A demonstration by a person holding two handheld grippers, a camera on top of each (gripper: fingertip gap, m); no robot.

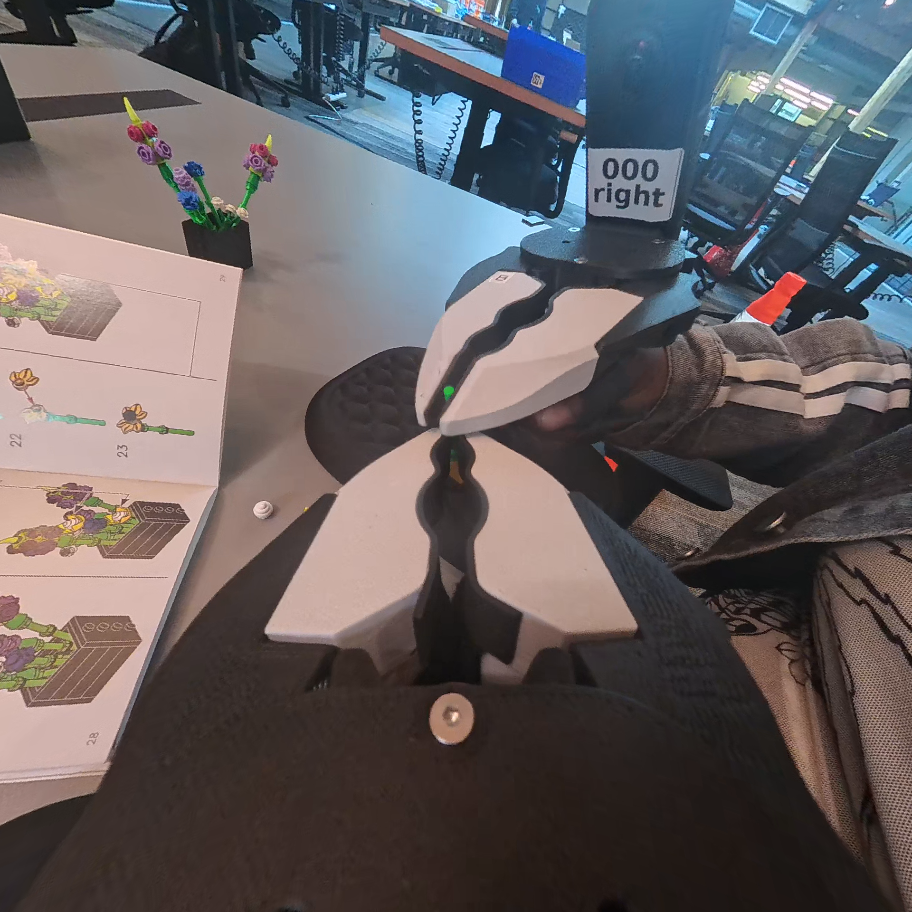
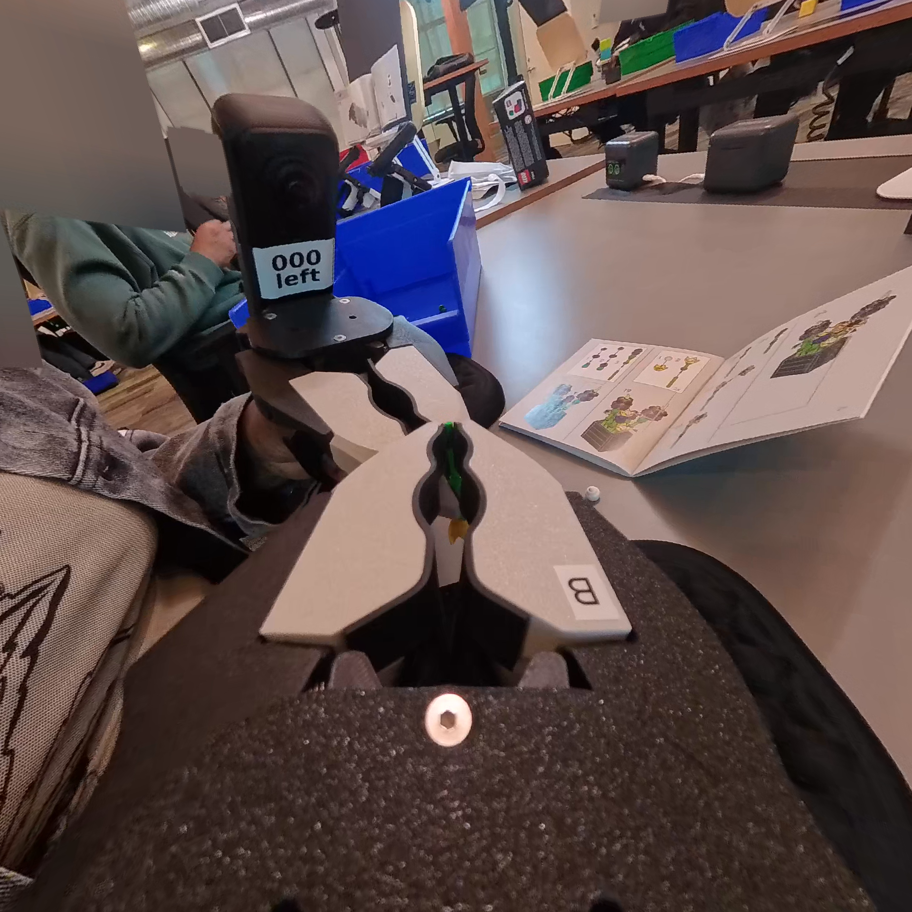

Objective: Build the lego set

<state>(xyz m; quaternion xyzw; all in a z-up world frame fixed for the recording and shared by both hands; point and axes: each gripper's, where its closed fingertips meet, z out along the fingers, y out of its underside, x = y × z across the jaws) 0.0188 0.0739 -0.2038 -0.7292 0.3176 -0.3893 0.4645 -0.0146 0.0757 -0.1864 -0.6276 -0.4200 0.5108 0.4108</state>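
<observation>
Left wrist view showed, from left to right, the open instruction booklet [image 1: 98, 444] lying at the desk's [image 1: 345, 237] near edge, the finished flower bouquet [image 1: 212, 197] upright in its black brick box farther in, and a small white round stud [image 1: 262, 509] loose on the desk just beside the booklet's corner. Then came the left gripper [image 1: 451, 444], its white fingers [image 1: 365, 552] clenched on a green flower stem [image 1: 453, 456] with a yellow piece showing low in the gap. Tip to tip with it, past the desk's edge and above a black chair back, the right gripper [image 1: 437, 419] came in from upper right, tilted downward, clenched on the same stem's green end. A hand [image 1: 592, 399] in a grey striped sleeve gripped its handle.

Right wrist view gave the mirror pose: the left gripper [image 2: 419, 419] entered from the left, held by a hand [image 2: 276, 444] in a grey sleeve, meeting the right gripper [image 2: 449, 434], whose fingers [image 2: 518, 518] pinched the stem [image 2: 450, 464], with white and yellow pieces visible in the scalloped gap. To the right lay the stud [image 2: 591, 493] and the booklet [image 2: 691, 395], with bare desk [image 2: 641, 276] beyond them toward the far edge.
</observation>
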